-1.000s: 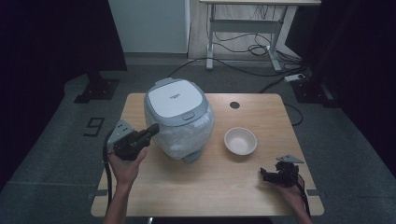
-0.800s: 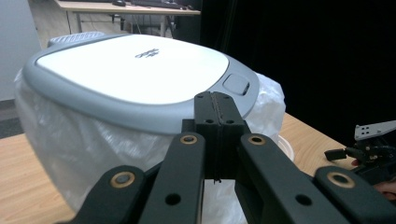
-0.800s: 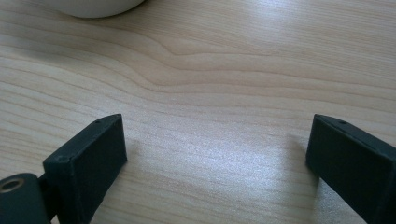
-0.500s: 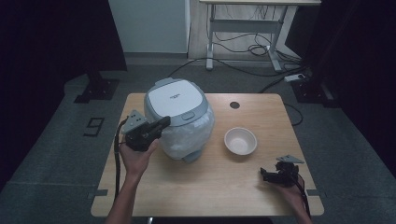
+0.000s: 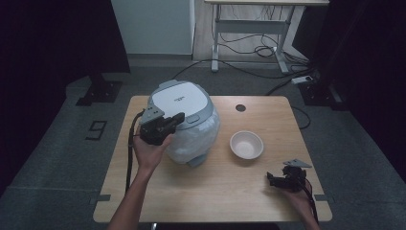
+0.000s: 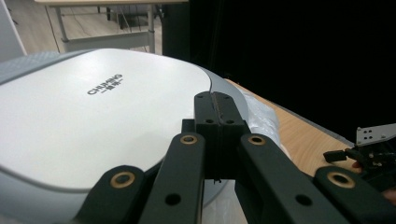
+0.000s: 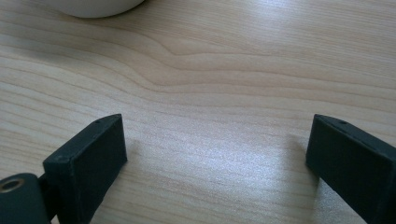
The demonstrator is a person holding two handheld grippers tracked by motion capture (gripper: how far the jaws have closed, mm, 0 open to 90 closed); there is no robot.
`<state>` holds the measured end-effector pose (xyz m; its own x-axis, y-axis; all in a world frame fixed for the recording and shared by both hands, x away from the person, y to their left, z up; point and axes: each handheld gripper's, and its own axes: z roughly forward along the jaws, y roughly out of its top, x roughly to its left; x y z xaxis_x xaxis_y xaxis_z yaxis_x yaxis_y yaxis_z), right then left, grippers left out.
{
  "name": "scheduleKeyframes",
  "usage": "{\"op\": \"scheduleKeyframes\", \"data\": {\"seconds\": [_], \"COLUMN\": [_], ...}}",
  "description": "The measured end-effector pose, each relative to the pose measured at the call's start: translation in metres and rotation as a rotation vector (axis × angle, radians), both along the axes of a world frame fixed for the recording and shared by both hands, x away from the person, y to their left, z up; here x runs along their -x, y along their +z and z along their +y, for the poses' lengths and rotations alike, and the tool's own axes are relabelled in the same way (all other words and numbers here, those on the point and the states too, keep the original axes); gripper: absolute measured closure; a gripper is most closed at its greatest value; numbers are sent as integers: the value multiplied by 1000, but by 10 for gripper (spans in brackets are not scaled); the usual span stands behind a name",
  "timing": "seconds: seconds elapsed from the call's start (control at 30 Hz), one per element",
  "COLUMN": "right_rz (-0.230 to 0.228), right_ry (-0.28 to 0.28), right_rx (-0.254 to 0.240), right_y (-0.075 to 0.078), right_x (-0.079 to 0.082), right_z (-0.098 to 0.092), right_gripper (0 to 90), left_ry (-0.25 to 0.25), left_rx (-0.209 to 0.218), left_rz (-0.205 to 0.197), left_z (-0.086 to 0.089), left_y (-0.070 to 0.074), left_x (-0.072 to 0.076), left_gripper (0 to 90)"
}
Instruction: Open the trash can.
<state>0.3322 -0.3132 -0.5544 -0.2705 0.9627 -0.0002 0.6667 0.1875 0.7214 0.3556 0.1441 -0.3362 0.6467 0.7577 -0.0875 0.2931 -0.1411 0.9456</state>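
Note:
A white and grey rice cooker (image 5: 182, 101) stands at the table's back left, its body wrapped in clear plastic. Its lid (image 6: 79, 112) bears a dark logo and lies flat. My left gripper (image 5: 176, 119) is held at the cooker's left front, level with the lid. In the left gripper view its jaws are pressed together, shut, with the tips (image 6: 215, 99) just over the lid's rim. A white bowl (image 5: 246, 144) sits empty to the cooker's right. My right gripper (image 5: 272, 180) rests low on the table at the front right, open, with bare wood between its jaws (image 7: 215, 135).
The wooden table (image 5: 215, 191) has a dark round cable hole (image 5: 240, 108) near its back edge. The bowl's base (image 7: 98, 5) lies just ahead of the right gripper. A desk frame and cables (image 5: 258, 48) stand on the floor behind.
My left gripper has risen from the table's left edge and moved right, up to the cooker's lid. The right gripper has stayed put.

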Motion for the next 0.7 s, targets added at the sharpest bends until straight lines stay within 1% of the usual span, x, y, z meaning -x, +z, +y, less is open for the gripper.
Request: {"op": "scheduleKeyframes", "data": {"seconds": [0.13,0.37,0.47,0.57,0.7], "right_rz": [0,2,2,2,2], "right_ry": [0,1,1,1,0], "right_rx": [0,1,1,1,1], "right_y": [0,0,0,0,0], "right_x": [0,0,0,0,0], "right_z": [0,0,0,0,0], "right_gripper": [44,44,44,44,44], "left_ry": [-7,-14,-15,-15,-16], "left_rx": [-7,-32,-33,-46,-47], "left_rz": [12,23,27,27,36], "left_z": [-5,-14,-17,-20,-23], "left_y": [-2,-4,-4,-4,-6], "left_x": [-5,-12,-14,-15,-18], "left_gripper": [897,897,896,896,897]}}
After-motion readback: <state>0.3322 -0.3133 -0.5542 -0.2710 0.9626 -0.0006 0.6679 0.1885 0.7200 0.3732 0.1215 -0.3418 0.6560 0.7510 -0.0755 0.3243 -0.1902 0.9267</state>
